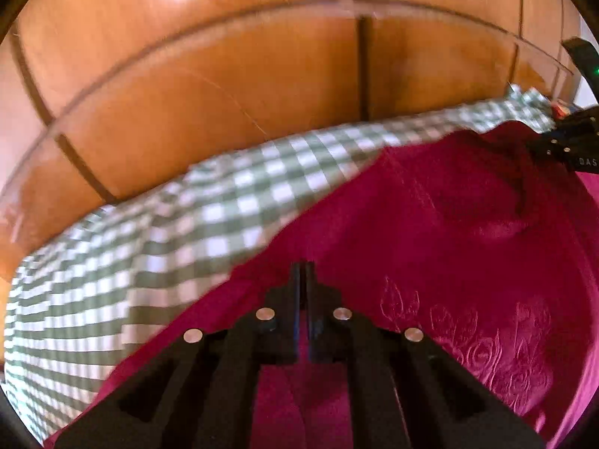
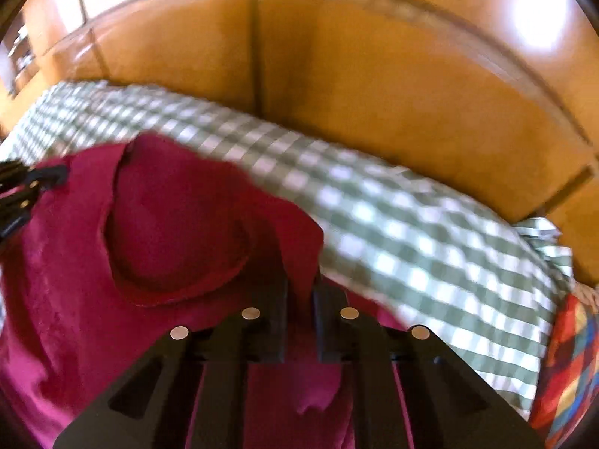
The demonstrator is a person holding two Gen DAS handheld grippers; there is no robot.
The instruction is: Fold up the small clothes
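A: Left tongs point(image 1: 303, 273)?
B: Pinched tight on the crimson embroidered cotton garment point(image 1: 430, 232), near its edge.
A: Right tongs point(image 2: 301, 288)?
B: Clamped on a bunched fold of it; neckline just beyond.
A: Beyond that?
B: Green-and-white checked bedsheet point(image 2: 393, 224), blurred, then glossy orange wooden headboard point(image 1: 224, 93). A multicoloured patchwork cloth point(image 2: 569, 366) is cut off at right.
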